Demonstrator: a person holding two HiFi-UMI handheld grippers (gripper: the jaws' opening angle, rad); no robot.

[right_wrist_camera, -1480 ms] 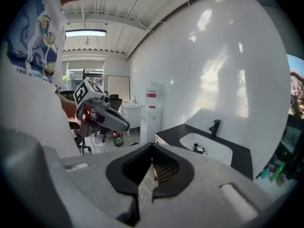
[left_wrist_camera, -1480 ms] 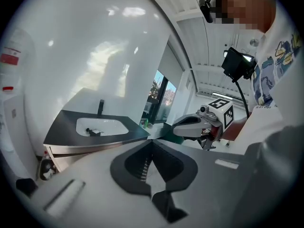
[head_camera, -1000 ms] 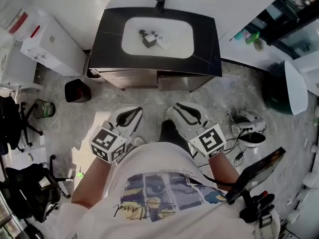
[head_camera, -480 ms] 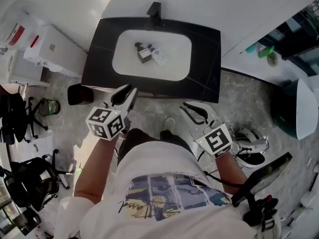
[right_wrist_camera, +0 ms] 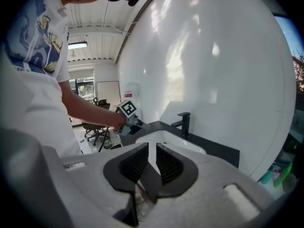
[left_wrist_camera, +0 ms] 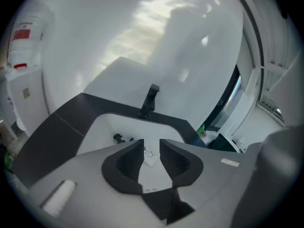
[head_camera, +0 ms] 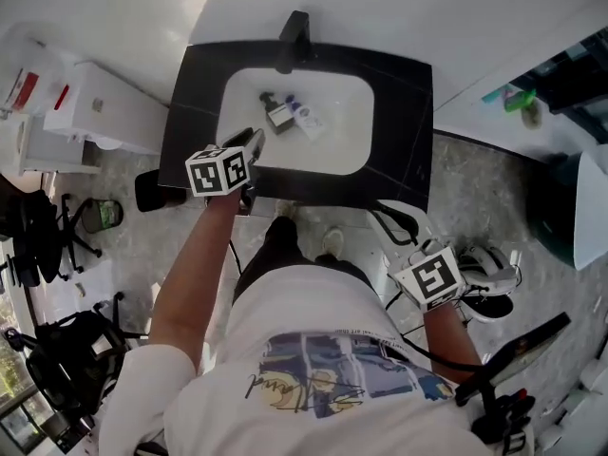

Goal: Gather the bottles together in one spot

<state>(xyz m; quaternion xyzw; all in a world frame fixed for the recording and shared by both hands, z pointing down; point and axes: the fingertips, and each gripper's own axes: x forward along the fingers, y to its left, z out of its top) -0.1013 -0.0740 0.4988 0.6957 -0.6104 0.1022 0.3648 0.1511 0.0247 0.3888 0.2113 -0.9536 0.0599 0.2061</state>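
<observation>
Left tool [head_camera: 253,141] now over sink [head_camera: 347,126], forward from waist, jaws just opened, empty

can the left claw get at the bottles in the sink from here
Probably yes: the left claw hovers at the sink, jaws just opening and empty, with nothing between it and the bottles.

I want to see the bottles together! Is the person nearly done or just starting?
Only starting, it seems. Done: nothing yet; a dark bottle and a pale bottle lie close together in the sink basin. In hand: the left gripper is over the basin's edge, its jaws have just been opening, nothing between them. The right gripper hangs low, empty. Left: picking up the bottles and setting them in one spot.
</observation>
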